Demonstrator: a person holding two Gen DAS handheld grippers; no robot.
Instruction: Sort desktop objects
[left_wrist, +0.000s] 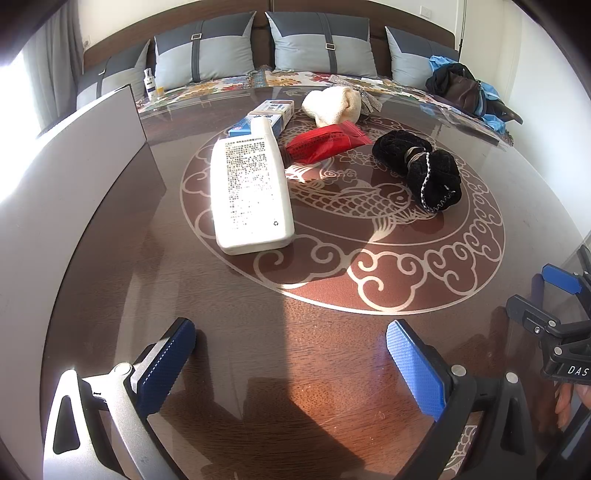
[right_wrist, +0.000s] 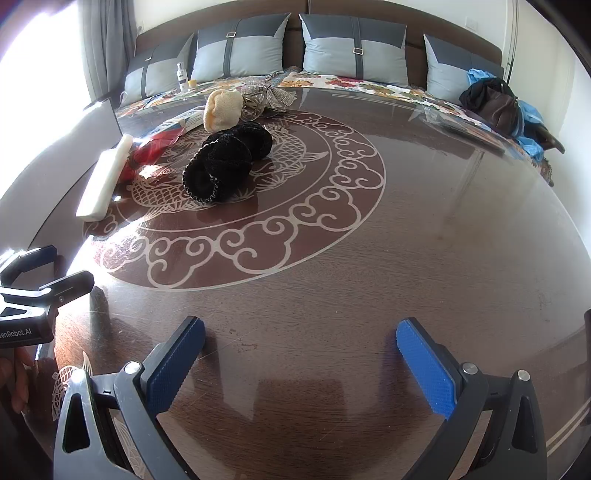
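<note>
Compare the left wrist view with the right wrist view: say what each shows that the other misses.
Only the left wrist view shows the white bottle's printed label and the red packet unobstructed. Only the right wrist view shows the bare right half of the table. Both share the black scrunchie, the cream cloth, the blue-and-white box and both open grippers: left gripper, right gripper.

right gripper (right_wrist: 301, 354) gapes over bare table (right_wrist: 424, 229); black scrunchie (right_wrist: 225, 162), perhaps velvet, lies far ahead.
</note>
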